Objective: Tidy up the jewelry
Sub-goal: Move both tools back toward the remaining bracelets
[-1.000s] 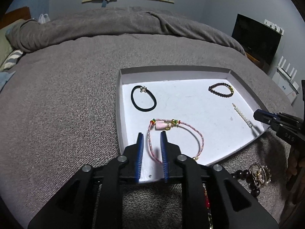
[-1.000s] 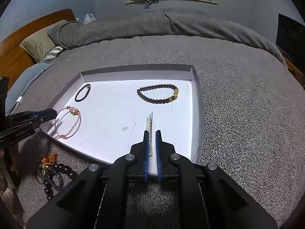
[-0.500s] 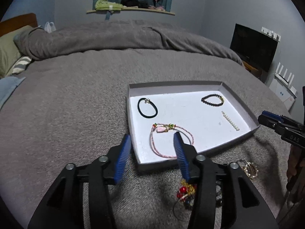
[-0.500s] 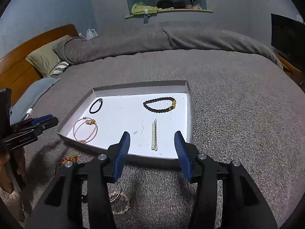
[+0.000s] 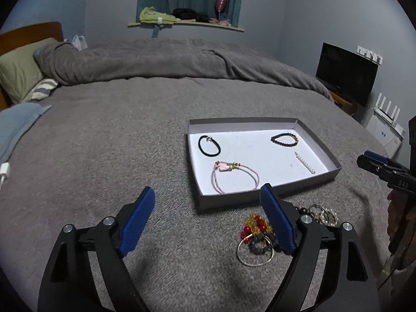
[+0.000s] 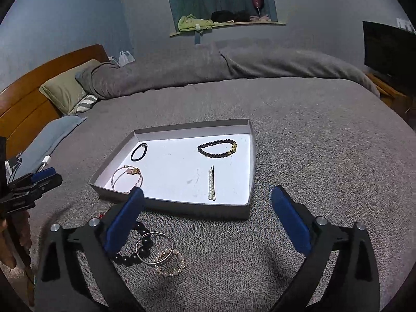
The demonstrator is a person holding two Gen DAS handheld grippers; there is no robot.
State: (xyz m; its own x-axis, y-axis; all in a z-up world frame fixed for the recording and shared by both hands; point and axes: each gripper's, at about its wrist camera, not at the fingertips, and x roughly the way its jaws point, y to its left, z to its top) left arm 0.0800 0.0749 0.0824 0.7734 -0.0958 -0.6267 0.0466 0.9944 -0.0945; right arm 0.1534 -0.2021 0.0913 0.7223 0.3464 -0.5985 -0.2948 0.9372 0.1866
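A shallow grey tray (image 5: 275, 193) (image 6: 182, 206) with a white floor lies on the bed. In it lie a black hair tie (image 5: 209, 145) (image 6: 139, 152), a pink cord bracelet (image 5: 234, 179) (image 6: 127, 179), a dark bead bracelet (image 5: 284, 140) (image 6: 217, 148) and a pearl hair pin (image 5: 304, 162) (image 6: 211, 184). Loose jewelry lies on the blanket in front of the tray: a red and gold piece with a silver bangle (image 5: 256, 236), and black beads, a bangle and a pearl bracelet (image 6: 156, 253). My left gripper (image 5: 208, 200) and right gripper (image 6: 206, 200) hover before the tray, jaws opening, nothing between them.
The grey blanket (image 5: 104, 143) covers the whole bed. Pillows (image 5: 20, 78) and a wooden headboard (image 6: 26, 104) are at the left. A black TV (image 5: 347, 74) and a white router (image 5: 387, 109) stand at the right. A window ledge (image 5: 187, 23) holds clothes.
Both grippers have gone from shut to wide open and drawn back and up from the tray. The pink bracelet and the pearl pin now lie free in the tray.
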